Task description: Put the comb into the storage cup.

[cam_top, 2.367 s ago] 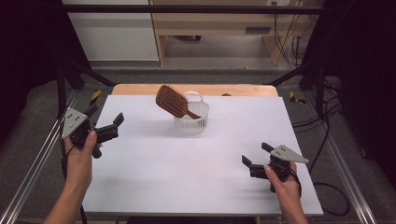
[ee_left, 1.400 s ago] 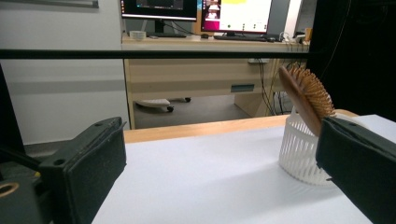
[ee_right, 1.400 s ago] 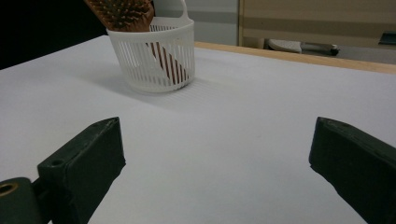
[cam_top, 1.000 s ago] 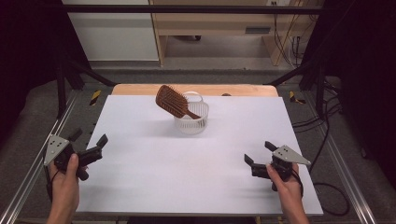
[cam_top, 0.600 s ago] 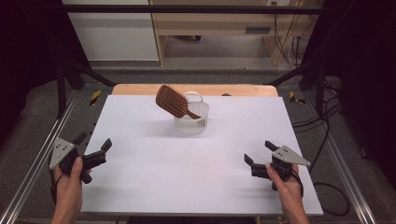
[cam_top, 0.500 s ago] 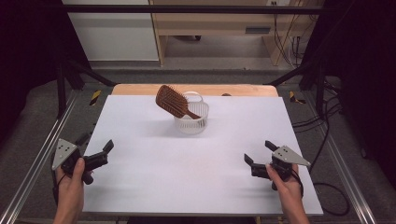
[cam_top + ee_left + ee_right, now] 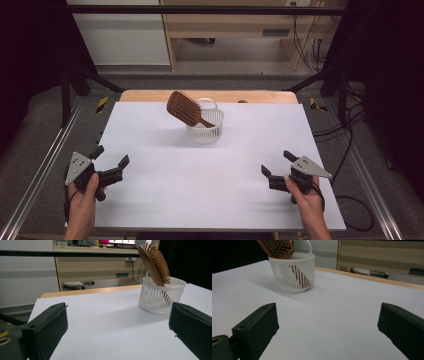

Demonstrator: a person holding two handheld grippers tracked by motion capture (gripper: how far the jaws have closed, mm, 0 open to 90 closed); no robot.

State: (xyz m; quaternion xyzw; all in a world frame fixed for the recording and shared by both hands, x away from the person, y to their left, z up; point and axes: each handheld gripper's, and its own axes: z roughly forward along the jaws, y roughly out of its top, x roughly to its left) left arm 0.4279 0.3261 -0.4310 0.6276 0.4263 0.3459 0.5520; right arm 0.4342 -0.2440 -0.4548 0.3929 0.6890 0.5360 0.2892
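Observation:
A brown wooden hairbrush (image 7: 184, 108) stands tilted in a small white slatted basket (image 7: 205, 127) at the back middle of the white table (image 7: 210, 175); its handle is inside, its bristled head sticks out to the upper left. From the left gripper view the hairbrush (image 7: 153, 263) leans over the basket (image 7: 161, 296). The right gripper view has the basket (image 7: 293, 272) ahead with the hairbrush (image 7: 277, 248) in it. My left gripper (image 7: 111, 156) rests open near the table's front left. Open too, my right gripper (image 7: 277, 163) sits near the front right. Both hold nothing.
A wooden board edge (image 7: 210, 96) runs behind the white table. Metal rails (image 7: 37, 175) flank the table's left side, cables (image 7: 350, 150) lie on the floor at right. A cabinet and a wooden desk (image 7: 235, 30) stand beyond.
My left gripper has dropped back from beside the table's left middle to the front left corner and settled. The right gripper, basket and hairbrush have stayed put.

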